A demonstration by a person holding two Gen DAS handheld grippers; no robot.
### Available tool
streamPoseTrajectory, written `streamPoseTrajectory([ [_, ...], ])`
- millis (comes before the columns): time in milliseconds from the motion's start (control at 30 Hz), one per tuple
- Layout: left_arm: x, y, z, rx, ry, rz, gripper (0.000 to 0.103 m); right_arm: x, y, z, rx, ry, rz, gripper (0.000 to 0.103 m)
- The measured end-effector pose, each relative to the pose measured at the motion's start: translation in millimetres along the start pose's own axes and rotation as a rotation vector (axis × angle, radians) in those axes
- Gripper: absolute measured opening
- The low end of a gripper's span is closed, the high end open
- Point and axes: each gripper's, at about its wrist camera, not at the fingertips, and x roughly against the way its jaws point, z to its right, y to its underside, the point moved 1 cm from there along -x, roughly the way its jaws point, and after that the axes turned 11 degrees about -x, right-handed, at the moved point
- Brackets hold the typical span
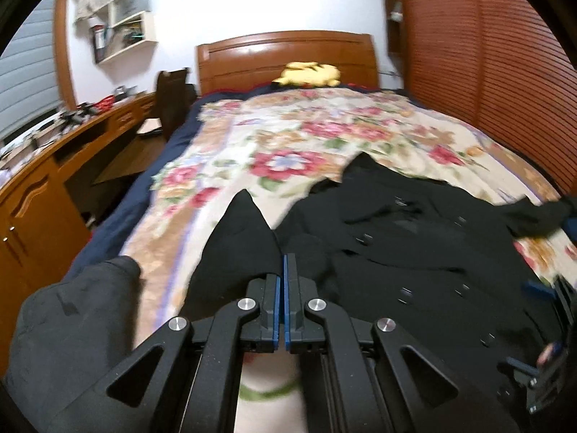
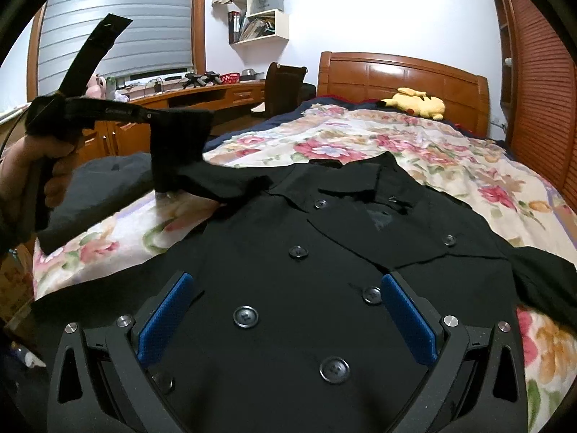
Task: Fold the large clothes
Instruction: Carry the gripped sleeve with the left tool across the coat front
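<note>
Here, left gripper clamped on black shirt sleeve, lifted above floral bedspread, right gripper spread wide over buttons.

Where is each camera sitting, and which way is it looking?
Left wrist: on the left tool, looking up the bed toward the headboard; its tool is shut on the black sleeve.
Right wrist: on the right tool, open over the black coat; the person's left hand shows.
Shared: coat, bed, yellow plush toy.
</note>
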Motion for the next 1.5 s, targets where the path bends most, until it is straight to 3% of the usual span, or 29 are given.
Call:
streamPoseTrajectory([
  [167,6.8,15.1,32.0,-0.032,0.064,-0.020,0.002,9.9,0.5,-3.1,-0.006,0.000,0.026,0.103],
  [233,9.0,23.4,40.3,-0.039,0.072,-0.041,0.008,10.9,3.0,-4.0,-0.010,-0.008,0.028,0.103],
  [367,16.6,36.1,48.7,-0.046,0.103,-0.054,0.038,12.0,5.8,-3.2,-0.009,-0.016,0.027,0.103],
  [467,25.2,43.0,52.2,-0.053,0.108,-0.051,0.052,10.7,2.7,0.2,-0.008,-0.030,0.029,0.103],
  [567,33.6,47.4,49.3,-0.064,0.096,-0.038,0.080,9.6,1.2,0.6,-0.005,-0.038,0.027,0.103],
  [667,40.9,50.3,41.7,-0.047,0.108,-0.022,0.081,6.8,0.8,-0.7,0.000,-0.043,0.022,0.103],
  [800,43.2,52.9,30.1,-0.035,0.038,0.008,0.081,6.4,-0.2,0.4,0.006,-0.054,0.017,0.103],
  [1167,-6.2,55.4,-51.5,0.164,-0.084,-0.014,0.081,1.5,-0.1,-1.8,0.024,-0.072,0.007,0.103],
  [1333,-41.6,65.2,-78.1,0.226,-0.113,-0.082,0.081,-2.6,-0.3,-3.6,0.035,-0.075,-0.003,0.103],
  [1500,-76.0,83.4,-80.2,0.242,-0.087,-0.170,0.081,-6.5,-2.5,-5.4,0.043,-0.087,-0.010,0.103],
])
